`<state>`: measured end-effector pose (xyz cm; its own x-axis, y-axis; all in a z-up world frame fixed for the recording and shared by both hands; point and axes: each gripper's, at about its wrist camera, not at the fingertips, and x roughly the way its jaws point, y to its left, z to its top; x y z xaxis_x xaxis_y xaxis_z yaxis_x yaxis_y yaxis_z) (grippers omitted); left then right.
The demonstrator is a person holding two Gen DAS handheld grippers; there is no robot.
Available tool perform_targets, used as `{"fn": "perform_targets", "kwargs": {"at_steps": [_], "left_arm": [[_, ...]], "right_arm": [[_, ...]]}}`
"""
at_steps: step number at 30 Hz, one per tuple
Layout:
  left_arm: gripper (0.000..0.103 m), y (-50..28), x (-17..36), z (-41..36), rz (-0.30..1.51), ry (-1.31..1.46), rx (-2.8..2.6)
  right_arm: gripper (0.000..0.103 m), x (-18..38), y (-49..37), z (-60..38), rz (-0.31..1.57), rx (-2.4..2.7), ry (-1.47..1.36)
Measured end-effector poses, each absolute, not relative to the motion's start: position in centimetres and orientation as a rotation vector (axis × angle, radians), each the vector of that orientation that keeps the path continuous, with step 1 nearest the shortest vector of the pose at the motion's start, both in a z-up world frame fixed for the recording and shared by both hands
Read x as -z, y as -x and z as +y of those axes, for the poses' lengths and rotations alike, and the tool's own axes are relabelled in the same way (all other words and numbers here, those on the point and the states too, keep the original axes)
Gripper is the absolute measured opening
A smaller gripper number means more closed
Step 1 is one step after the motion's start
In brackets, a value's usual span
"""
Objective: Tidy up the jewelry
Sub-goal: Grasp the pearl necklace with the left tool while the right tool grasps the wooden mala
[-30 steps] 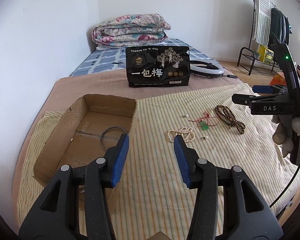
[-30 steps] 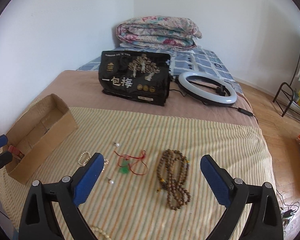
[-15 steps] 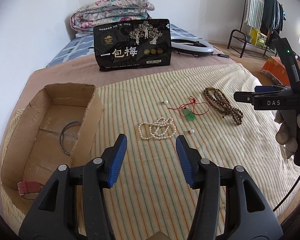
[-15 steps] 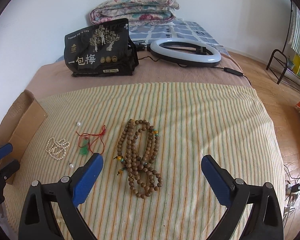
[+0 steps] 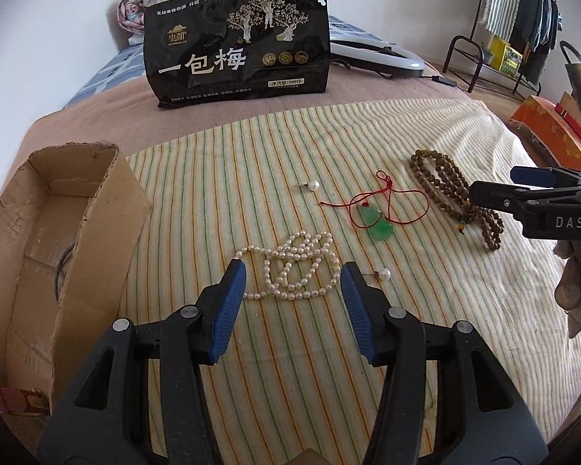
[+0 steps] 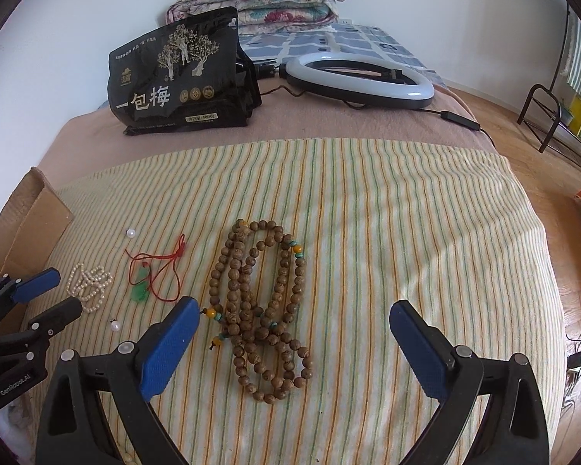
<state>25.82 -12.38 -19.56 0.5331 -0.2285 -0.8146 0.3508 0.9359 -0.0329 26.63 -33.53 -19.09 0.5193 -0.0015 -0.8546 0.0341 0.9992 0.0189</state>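
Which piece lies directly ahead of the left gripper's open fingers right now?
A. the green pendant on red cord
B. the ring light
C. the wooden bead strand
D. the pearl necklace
D: the left gripper is open, and the pearl necklace lies bunched on the striped cloth just past its fingertips.

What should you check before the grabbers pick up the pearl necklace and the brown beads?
1. Left gripper open: ok.
2. Pearl necklace lined up between its fingers: ok.
3. Right gripper open: ok.
4. Wooden bead string between its fingers: ok, nearer the left finger.
5. Cardboard box has room: ok, open top with bare floor.
6. Loose pearl earring out of the way: not ok, right beside the left gripper's finger.
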Motion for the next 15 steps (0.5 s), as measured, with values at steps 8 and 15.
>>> {"fn": "perform_targets", "kwargs": {"at_steps": [8,15], "left_arm": [[0.052,-28.2,21.5,-12.9,0.983,-0.156,0.324],[0.052,-28.6,22.0,-12.7,0.983,-0.141,0.337]], "right_arm": [[0.1,20.0,-27.5,-33.1,1.042,0.019,-0.034],[0.1,21.2,-28.3,-32.7,1.072,0.026,-0.025]]}}
